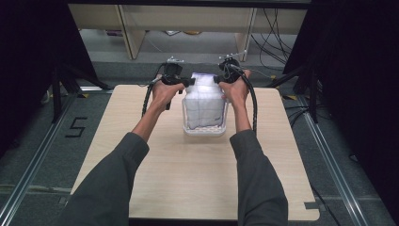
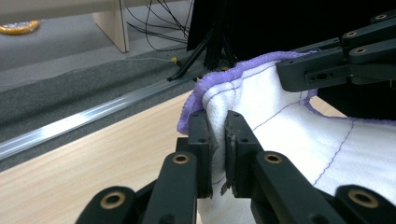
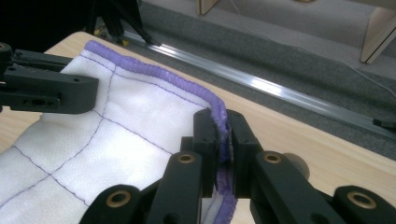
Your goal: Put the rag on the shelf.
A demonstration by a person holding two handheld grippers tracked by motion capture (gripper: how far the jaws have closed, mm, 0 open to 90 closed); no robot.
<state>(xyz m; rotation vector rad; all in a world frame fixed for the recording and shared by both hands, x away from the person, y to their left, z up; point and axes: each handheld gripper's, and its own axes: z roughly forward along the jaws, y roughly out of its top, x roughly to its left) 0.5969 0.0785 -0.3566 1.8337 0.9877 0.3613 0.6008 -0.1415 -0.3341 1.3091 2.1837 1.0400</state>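
Observation:
A white quilted cloth (image 1: pixel 203 106) with a purple hem and thin purple stitch lines hangs stretched above the table, its lower part in a clear plastic bin (image 1: pixel 205 131). My left gripper (image 1: pixel 187 83) is shut on the cloth's top left corner; in the left gripper view (image 2: pixel 218 140) white fabric (image 2: pixel 289 126) is pinched between the jaws. My right gripper (image 1: pixel 219 81) is shut on the top right corner, clamping the purple hem (image 3: pixel 154 77) in the right gripper view (image 3: pixel 223 140). Each gripper view also shows the other gripper's jaw across the cloth.
The light wooden table (image 1: pixel 155 165) has open surface in front of and beside the bin. Beyond its far edge run a metal rail (image 3: pixel 261 86), grey floor, wooden furniture legs (image 1: pixel 129 33) and loose cables (image 1: pixel 275 33). Dark curtains stand at both sides.

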